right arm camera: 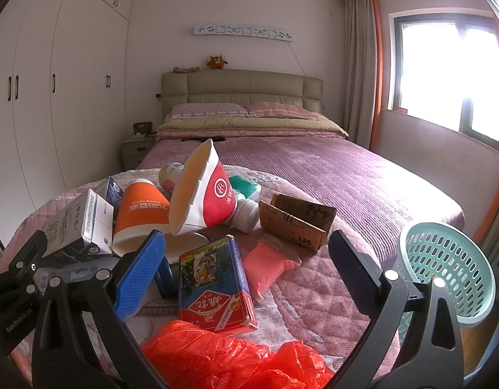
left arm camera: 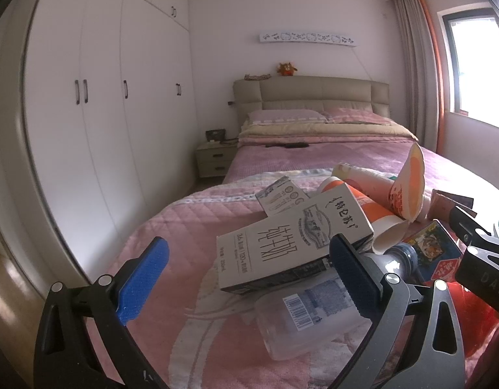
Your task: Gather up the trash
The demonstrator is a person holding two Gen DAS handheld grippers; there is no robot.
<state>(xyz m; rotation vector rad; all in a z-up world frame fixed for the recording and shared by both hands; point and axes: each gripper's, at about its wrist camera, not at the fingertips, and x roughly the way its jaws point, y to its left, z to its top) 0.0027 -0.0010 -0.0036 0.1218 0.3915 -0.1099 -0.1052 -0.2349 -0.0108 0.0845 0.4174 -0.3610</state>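
Both grippers, left gripper and right gripper, hang open over the bed's litter (nothing gripped). Judging so, picking begins: close on the milk carton, then carry it to the basket.

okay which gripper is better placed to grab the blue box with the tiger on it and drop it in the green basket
Right. The right gripper is open with the blue tiger box lying directly between its fingers, and the green basket sits just to its right. The left gripper faces the milk carton instead.

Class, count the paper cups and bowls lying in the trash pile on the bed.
3: an orange cup on the left, a red-and-white bowl tipped beside it, and a pale cup behind them. Others may be hidden.
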